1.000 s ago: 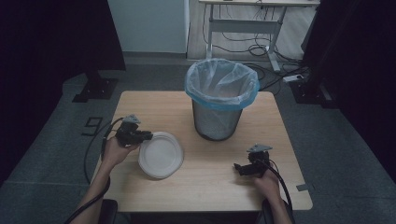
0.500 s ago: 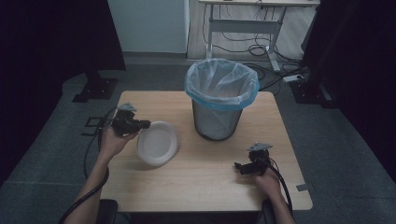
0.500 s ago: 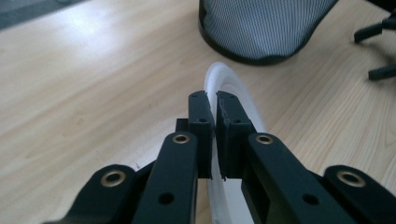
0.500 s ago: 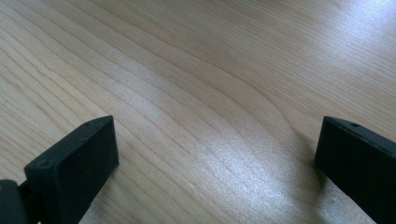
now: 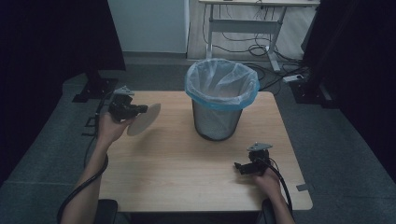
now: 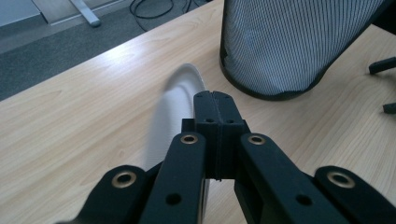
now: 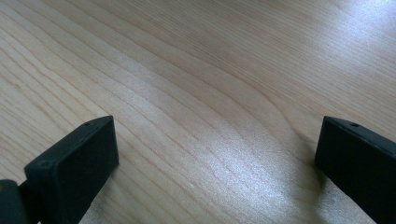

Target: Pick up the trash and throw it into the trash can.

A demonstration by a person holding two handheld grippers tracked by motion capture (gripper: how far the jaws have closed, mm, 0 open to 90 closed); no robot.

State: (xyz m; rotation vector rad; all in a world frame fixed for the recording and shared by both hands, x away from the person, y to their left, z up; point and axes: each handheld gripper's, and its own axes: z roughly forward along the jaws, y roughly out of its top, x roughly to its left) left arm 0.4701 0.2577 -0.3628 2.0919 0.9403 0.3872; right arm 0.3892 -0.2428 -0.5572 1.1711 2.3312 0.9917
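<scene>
Left gripper (image 5: 140,110) clamped on the rim of a white plate (image 5: 144,119), jaws pressed together with the plate's edge pinched between them — lifted clear of the bench (image 5: 177,163) and tilted steeply, nearly on edge. Held over the bench's left side, well to the left of the wire-mesh bin (image 5: 218,120). Seen along the jaws in the left gripper view: left gripper (image 6: 215,100) closed tight, plate (image 6: 173,112) blurred and curving away to the left of the jaws, mesh wall of the bin (image 6: 299,42) just beyond, standing on the wood.

Bin lined with a pale blue bag (image 5: 222,84) folded over its rim, upright near the bench's far middle.

Right gripper (image 5: 239,166) low over the near right part of the bench, held by a hand (image 5: 268,179) — jaws spread wide, nothing between them but bare wood grain (image 7: 210,107) in the right gripper view.
</scene>
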